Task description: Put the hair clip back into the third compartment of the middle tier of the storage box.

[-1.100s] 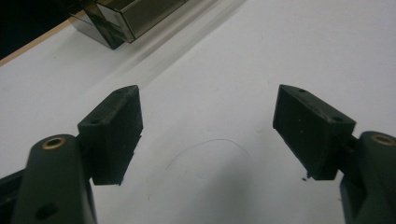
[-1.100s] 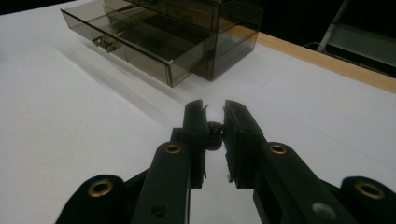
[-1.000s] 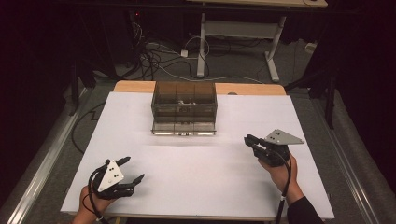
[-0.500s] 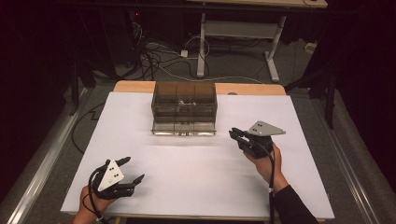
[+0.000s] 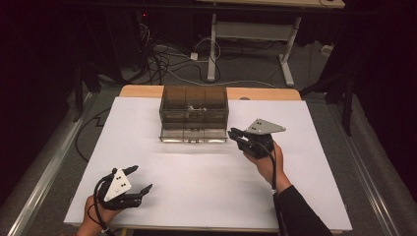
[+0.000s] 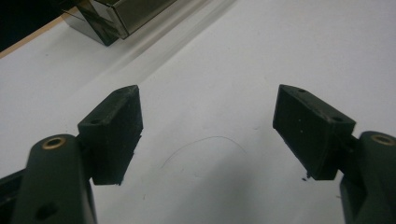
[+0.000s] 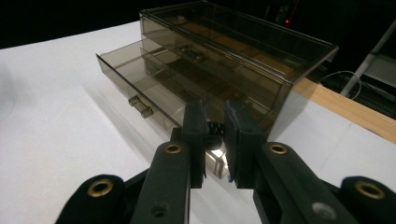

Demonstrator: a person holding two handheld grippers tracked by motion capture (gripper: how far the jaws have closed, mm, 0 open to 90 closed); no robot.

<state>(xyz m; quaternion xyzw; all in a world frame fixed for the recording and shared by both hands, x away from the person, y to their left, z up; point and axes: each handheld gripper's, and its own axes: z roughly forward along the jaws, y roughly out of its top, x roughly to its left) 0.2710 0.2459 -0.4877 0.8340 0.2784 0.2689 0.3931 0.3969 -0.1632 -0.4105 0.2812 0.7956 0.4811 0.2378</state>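
High view: we are bringing the right hand-held gripper [image 5: 235, 135], its jaws nearly together with nothing clamped between them, toward the smoky transparent plastic drawer box [image 5: 193, 112] at the far middle of the white tabletop [image 5: 196, 182]. The box is lying just left of this hand-held gripper, its long axis running across the tabletop and its front facing us. Its lower drawer [image 7: 140, 100] is standing pulled out toward us. The left hand-held gripper [image 5: 140, 178] is resting open and empty, well apart from the box, so the right hand is nearer.
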